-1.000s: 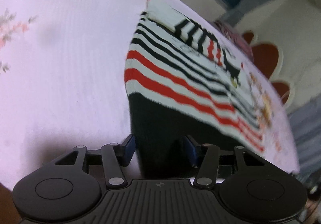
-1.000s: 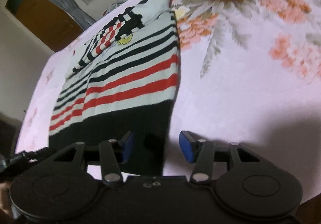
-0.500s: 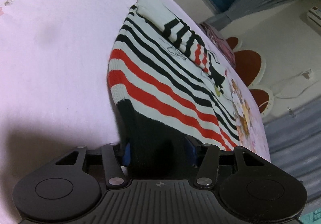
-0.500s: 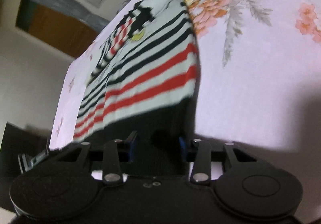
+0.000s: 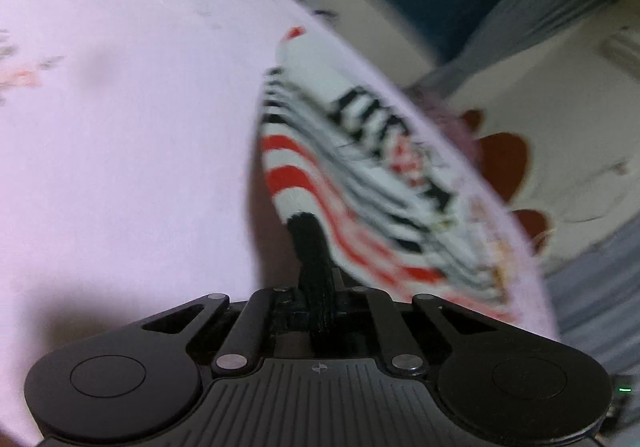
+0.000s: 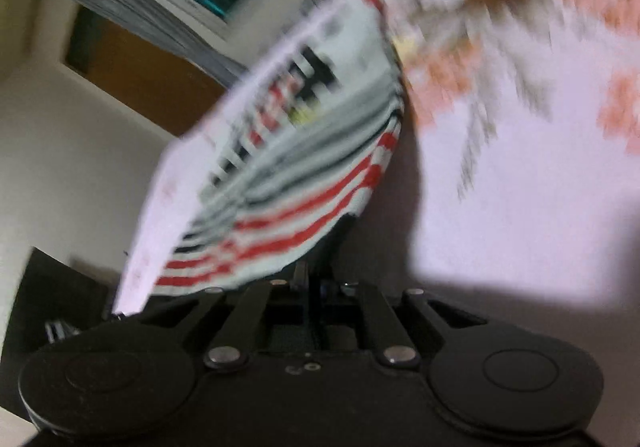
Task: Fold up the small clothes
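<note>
Striped knitwear, a small white sweater with red and black bands and a black ribbed hem [image 5: 360, 183], is lifted at its near end off the pale pink floral bedsheet [image 5: 120, 151], while its far end lies on the sheet. The left gripper [image 5: 318, 299] has its jaws pressed together on a bunched cord of the black hem, which runs straight into the pinch. From that side you see a red collar tip, a dark window [image 5: 436, 3] and a cream headboard with red heart cutouts [image 5: 504, 163] beyond the bed's edge.

The right gripper [image 6: 316, 287] is likewise drawn tight, pinching the hem at the sweater's [image 6: 304, 175] other corner; the cloth fans up and away from it, blurred. This view alone shows the big orange and peach flower print [image 6: 500, 7] on the sheet beside the garment, a brown wooden door [image 6: 140, 71] and grey curtain folds [image 6: 132, 7] at the left.
</note>
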Demonstrator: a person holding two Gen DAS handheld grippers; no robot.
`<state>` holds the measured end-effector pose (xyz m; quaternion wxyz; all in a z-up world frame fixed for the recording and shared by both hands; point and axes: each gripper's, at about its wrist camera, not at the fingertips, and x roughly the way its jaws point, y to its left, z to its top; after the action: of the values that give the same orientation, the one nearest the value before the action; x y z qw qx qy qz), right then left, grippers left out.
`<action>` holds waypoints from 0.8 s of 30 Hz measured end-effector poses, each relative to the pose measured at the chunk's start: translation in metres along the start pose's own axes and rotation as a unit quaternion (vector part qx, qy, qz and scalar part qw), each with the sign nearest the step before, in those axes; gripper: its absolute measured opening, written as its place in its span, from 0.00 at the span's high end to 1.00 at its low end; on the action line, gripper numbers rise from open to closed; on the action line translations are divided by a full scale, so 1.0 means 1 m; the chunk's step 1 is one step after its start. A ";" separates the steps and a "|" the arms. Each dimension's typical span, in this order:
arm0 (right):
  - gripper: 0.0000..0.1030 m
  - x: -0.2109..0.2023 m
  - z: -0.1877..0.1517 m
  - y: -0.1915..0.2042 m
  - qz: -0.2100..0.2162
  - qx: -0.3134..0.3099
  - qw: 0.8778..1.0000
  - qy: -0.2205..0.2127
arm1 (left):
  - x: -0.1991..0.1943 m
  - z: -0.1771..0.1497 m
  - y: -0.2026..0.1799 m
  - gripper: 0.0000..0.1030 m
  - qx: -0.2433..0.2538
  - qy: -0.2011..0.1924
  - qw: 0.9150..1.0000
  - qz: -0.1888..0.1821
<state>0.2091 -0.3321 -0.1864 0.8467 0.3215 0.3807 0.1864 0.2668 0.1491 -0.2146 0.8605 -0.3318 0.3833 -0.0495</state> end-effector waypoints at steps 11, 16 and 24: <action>0.95 0.015 0.010 -0.004 -0.026 -0.010 0.999 0.030 | 0.004 -0.016 0.017 0.94 -0.073 -0.016 0.997 -0.004; 0.95 0.008 0.042 0.012 -0.004 -0.027 1.000 -0.008 | -0.001 0.000 0.007 0.94 -0.094 -0.048 0.993 -0.044; 0.95 0.018 0.118 0.052 0.008 -0.058 0.997 -0.059 | 0.013 0.093 -0.036 0.94 -0.076 -0.103 0.986 -0.105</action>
<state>0.3070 -0.3318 -0.1008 0.8833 0.2855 0.3162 0.1954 0.3461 0.1665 -0.1560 0.8578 -0.4381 0.2579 -0.0757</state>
